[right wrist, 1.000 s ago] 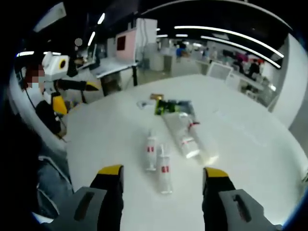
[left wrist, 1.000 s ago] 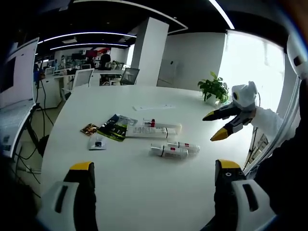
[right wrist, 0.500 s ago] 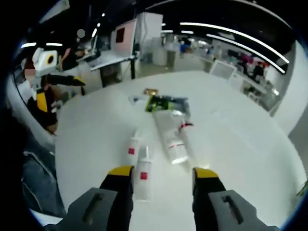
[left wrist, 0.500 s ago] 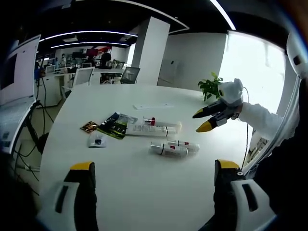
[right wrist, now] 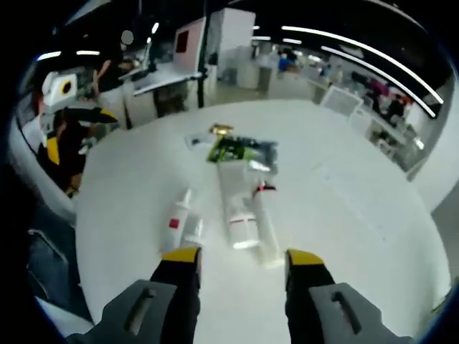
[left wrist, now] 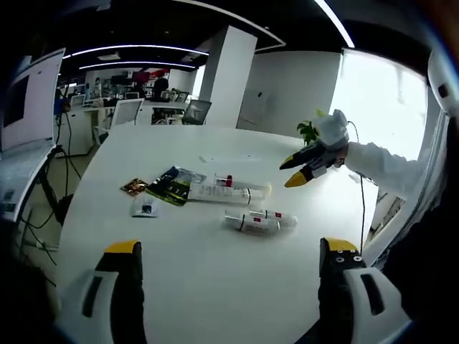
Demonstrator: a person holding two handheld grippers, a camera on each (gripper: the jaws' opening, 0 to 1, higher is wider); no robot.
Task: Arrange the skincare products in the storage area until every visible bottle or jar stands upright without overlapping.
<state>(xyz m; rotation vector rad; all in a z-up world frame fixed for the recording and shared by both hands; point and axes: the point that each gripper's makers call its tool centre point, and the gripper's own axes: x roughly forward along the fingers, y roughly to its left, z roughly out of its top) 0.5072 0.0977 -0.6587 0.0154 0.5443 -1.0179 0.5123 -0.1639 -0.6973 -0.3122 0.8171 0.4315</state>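
Two small white bottles with red labels (left wrist: 258, 221) lie side by side on the white table (left wrist: 186, 272); in the right gripper view these bottles (right wrist: 179, 218) lie left of my jaws. Two long white tubes (left wrist: 229, 190) lie just beyond them, one with a red cap; the tubes (right wrist: 247, 211) run straight ahead of my right gripper (right wrist: 242, 256), which is open and holds nothing. My right gripper (left wrist: 294, 170) also hangs above the table's right side in the left gripper view. My left gripper (left wrist: 229, 247) is open, held back near the table's edge.
A green sachet (left wrist: 172, 188), a small brown sachet (left wrist: 133, 190) and a small white sachet (left wrist: 145, 208) lie left of the tubes. A paper strip (left wrist: 229, 159) and a potted plant (left wrist: 310, 132) sit farther back. Desks and chairs stand beyond the table.
My right gripper has moved in over the table toward the tubes, its jaws a little narrower than a second ago. The left gripper and the products have stayed put.
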